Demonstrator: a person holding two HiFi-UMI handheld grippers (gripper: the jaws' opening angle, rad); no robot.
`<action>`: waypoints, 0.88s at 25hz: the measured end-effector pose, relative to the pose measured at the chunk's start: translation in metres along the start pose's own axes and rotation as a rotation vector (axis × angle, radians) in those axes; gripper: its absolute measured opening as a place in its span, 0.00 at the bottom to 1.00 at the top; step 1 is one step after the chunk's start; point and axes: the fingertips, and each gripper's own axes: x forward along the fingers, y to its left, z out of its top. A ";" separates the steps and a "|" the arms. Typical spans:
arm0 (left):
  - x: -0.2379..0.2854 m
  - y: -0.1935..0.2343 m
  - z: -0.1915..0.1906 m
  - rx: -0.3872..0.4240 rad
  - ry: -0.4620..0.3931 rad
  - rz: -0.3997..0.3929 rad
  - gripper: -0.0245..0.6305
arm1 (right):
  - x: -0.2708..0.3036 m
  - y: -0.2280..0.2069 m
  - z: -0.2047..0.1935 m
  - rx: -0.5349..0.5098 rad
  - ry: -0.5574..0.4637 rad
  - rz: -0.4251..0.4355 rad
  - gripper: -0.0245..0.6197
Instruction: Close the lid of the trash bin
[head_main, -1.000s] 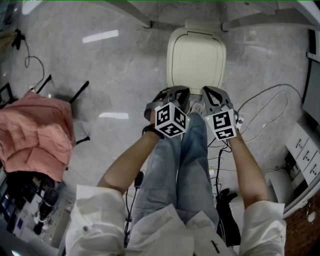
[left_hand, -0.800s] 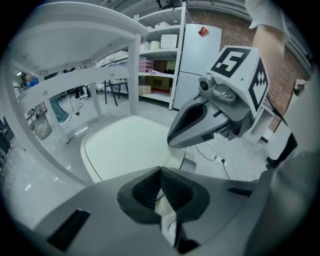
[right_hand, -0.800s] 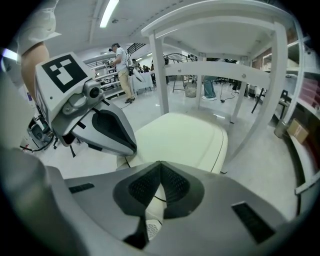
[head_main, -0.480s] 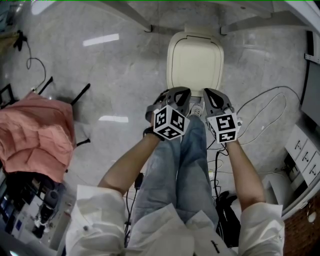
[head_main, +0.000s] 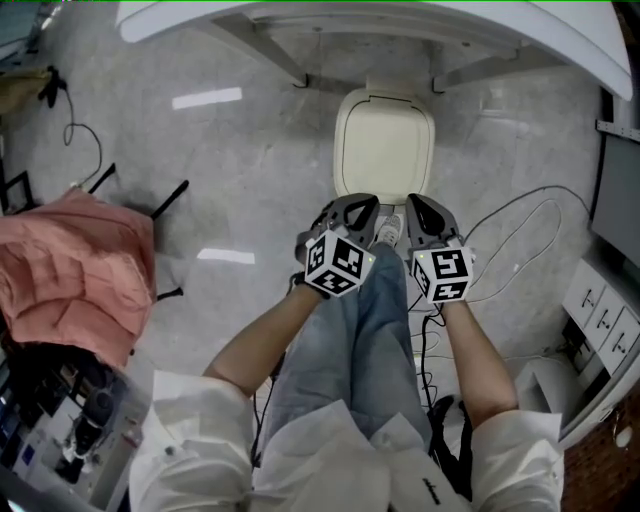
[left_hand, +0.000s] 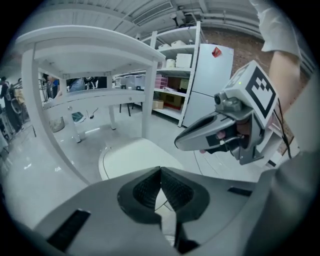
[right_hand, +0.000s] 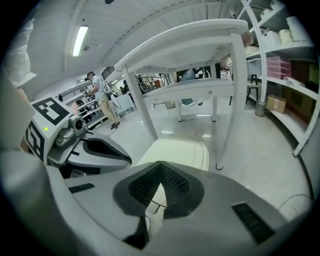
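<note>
Trash bin (head_main: 341, 150): stands on the floor (head_main: 230, 140) just ahead of the person's feet, partly under the edge of the white table (head_main: 300, 15) — apart from both grippers.
Lid (head_main: 386, 140): lies flat on the bin's rim with no gap showing; judged closed, so the task looks done.
Left gripper (head_main: 358, 207): fingers (left_hand: 145, 189) pressed together with nothing between them — a closed tip suits pushing a lid down rather than gripping it.
Right gripper (head_main: 420, 206): fingers (right_hand: 176, 186) likewise together and empty, just beside the left gripper.
Pose: both point forward and down toward the lid, held above it without touching; judged held clear because no further push seems needed.
</note>
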 end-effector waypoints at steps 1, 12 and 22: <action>-0.005 -0.001 0.005 -0.015 -0.009 0.005 0.07 | -0.006 0.002 0.006 0.004 -0.012 -0.002 0.07; -0.075 -0.016 0.083 -0.032 -0.122 0.016 0.07 | -0.083 0.007 0.090 0.051 -0.138 -0.045 0.06; -0.149 -0.028 0.155 -0.025 -0.197 0.037 0.07 | -0.150 0.035 0.171 0.095 -0.242 -0.044 0.07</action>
